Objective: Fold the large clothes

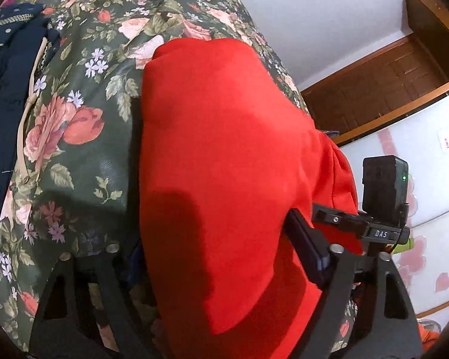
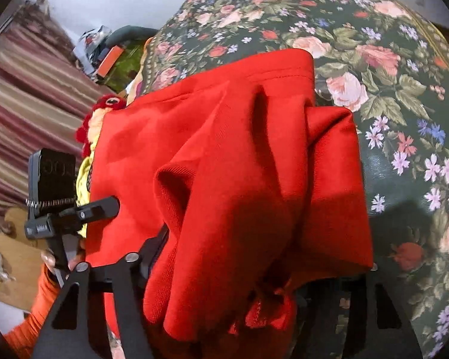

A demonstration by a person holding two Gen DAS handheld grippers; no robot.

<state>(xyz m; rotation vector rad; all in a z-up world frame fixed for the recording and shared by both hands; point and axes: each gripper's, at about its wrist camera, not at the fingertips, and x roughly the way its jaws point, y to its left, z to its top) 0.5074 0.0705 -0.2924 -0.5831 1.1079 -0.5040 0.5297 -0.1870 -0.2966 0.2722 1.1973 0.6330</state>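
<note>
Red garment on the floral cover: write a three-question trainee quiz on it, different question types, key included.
1. True or false: the red garment lies flat and unwrinkled in the right wrist view.
2. What pattern is on the cover beneath it?
3. In the left wrist view, the dark blue clothing lies: A) left of the garment, B) on it, C) right of it.

Key: 1 false, it is bunched; 2 floral, roses; 3 A.

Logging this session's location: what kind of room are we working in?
Most likely a home bedroom. The red garment lies on a floral bedspread, a wooden door stands beyond, and striped curtains hang at the side.
</note>
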